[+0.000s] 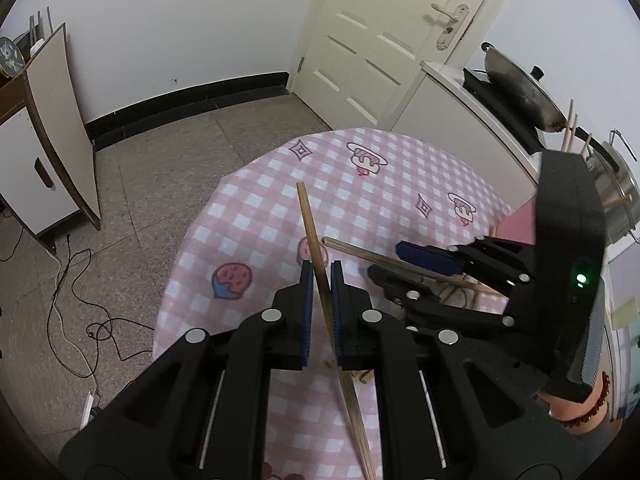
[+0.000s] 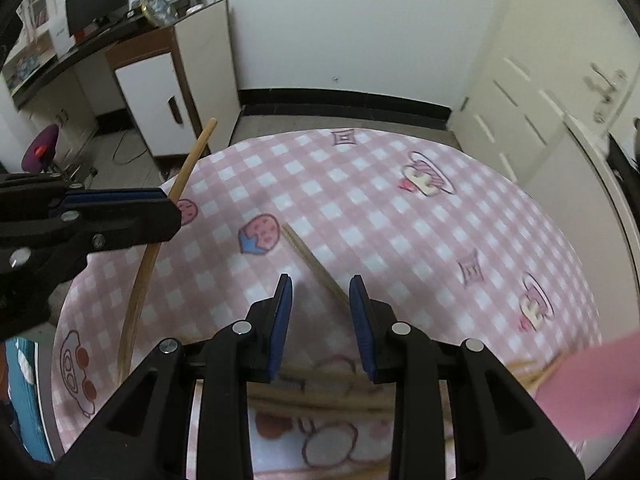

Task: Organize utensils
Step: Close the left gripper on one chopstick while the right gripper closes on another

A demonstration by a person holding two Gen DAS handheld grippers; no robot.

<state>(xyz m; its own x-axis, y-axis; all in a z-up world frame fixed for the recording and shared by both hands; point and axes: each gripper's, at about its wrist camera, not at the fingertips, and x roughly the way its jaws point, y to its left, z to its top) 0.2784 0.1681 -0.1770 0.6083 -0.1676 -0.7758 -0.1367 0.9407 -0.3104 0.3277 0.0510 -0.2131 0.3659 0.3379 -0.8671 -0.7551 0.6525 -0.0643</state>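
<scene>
Two chopsticks in play. We hold one chopstick (image 1: 320, 276) pinched in left gripper (image 1: 320, 280), jaws near closed on mid-shaft, tip raised above table. Right gripper (image 2: 320, 292) part open; second chopstick (image 2: 312, 264) runs between pads, whether gripped we cannot tell. More sticks (image 2: 320, 398) lie blurred beneath it. We judge sticks light, stiff, smooth, prone to pivot; grip near middle. Pink checked tablecloth (image 2: 400, 232) on round table, soft, slightly slippery. Tiled floor, white door (image 1: 380, 40), wok (image 1: 520, 84) on counter.

Right gripper (image 2: 320, 292) parted over chopstick (image 2: 316, 266), left gripper (image 2: 170, 210) clamping another chopstick (image 2: 188, 168)
</scene>
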